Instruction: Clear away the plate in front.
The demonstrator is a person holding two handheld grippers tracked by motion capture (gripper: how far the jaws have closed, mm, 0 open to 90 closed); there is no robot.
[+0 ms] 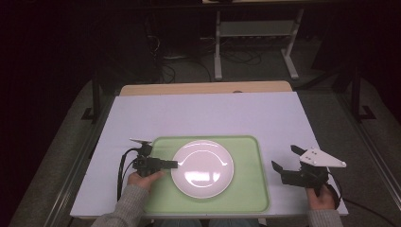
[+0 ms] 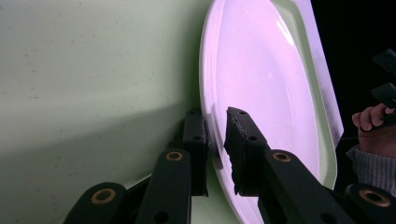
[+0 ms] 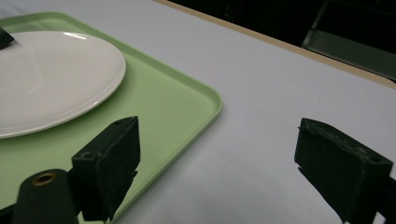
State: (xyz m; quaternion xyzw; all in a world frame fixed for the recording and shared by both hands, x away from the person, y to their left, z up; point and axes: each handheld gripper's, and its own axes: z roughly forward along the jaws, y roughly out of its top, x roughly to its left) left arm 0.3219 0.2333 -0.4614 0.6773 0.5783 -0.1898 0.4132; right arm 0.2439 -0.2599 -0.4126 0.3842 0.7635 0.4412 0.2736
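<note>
A round white plate (image 1: 202, 168) rests on a light green tray (image 1: 250, 161) near the table's front edge. My left gripper (image 1: 174, 164) reaches in from the left and is shut on the plate's left rim. In the left gripper view the plate (image 2: 261, 79) stands edge-on over the tray (image 2: 93, 84), and my left gripper (image 2: 216, 140) has one jaw on each face of the rim. My right gripper (image 1: 283, 160) hovers open just right of the tray. In the right gripper view my right gripper (image 3: 219, 154) spans the tray's (image 3: 177, 107) corner, with the plate (image 3: 51, 74) at far left.
The table is covered by a white sheet (image 1: 208, 113), with a wooden edge (image 1: 203, 88) at the back. Beyond it, on the dark floor, stand a metal frame (image 1: 255, 38) and cables. The person's right hand (image 2: 373, 126) appears at the edge of the left gripper view.
</note>
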